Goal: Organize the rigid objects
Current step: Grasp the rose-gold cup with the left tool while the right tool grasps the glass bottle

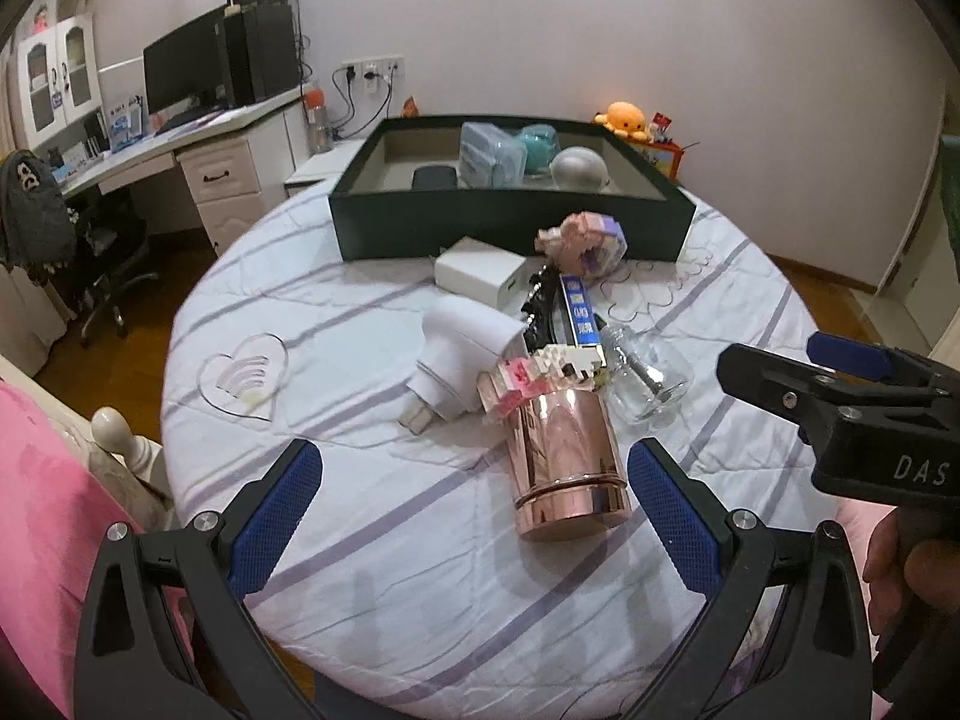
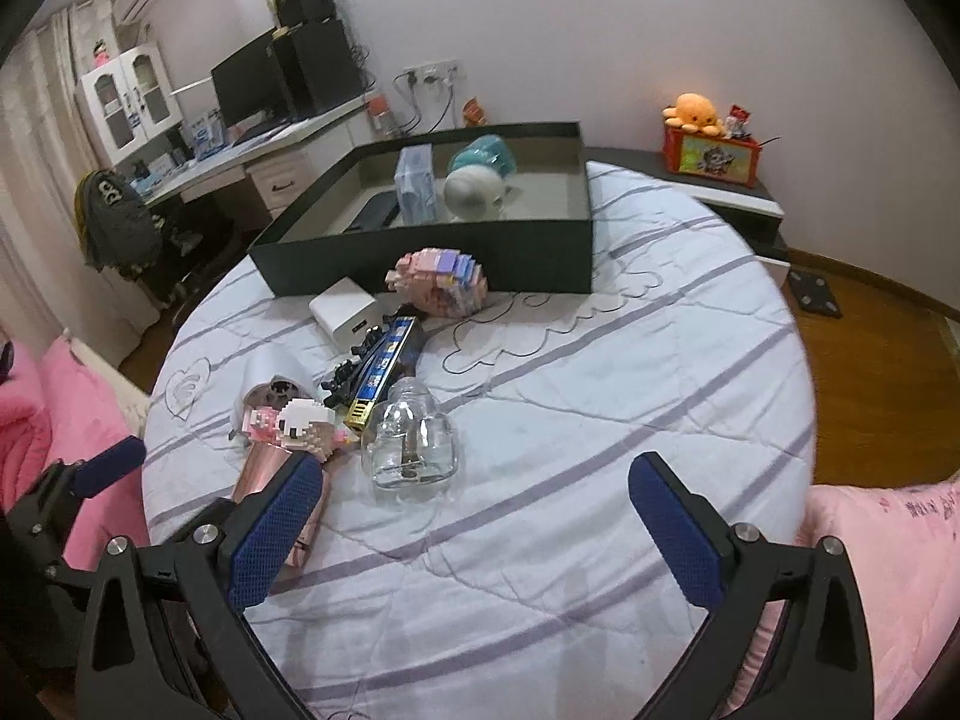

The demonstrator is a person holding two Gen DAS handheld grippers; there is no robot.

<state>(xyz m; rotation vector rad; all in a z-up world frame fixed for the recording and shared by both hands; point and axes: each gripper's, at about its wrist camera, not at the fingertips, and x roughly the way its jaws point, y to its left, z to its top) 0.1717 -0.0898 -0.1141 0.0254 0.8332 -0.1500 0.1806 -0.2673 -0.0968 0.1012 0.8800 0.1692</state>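
Note:
A rose-gold metal cup (image 1: 564, 468) lies on its side on the round bed, just inside the right finger of my open left gripper (image 1: 474, 462). A pink and white block figure (image 1: 540, 378) rests at the cup's mouth, beside a white dryer-like device (image 1: 456, 354). A clear glass bottle (image 2: 411, 444) lies ahead and left of my open right gripper (image 2: 477, 465), which holds nothing. Further back are a blue carton (image 2: 384, 366), a white charger (image 2: 348, 312) and a pastel block toy (image 2: 441, 282). The dark green box (image 2: 420, 264) behind them holds several items.
The right gripper (image 1: 771, 354) hangs to the right of the bottle in the left wrist view. A black clip-like piece (image 2: 348, 372) lies by the carton. Pink bedding (image 2: 888, 570) lies at both near sides. A desk with a monitor (image 1: 180, 69) stands at the far left.

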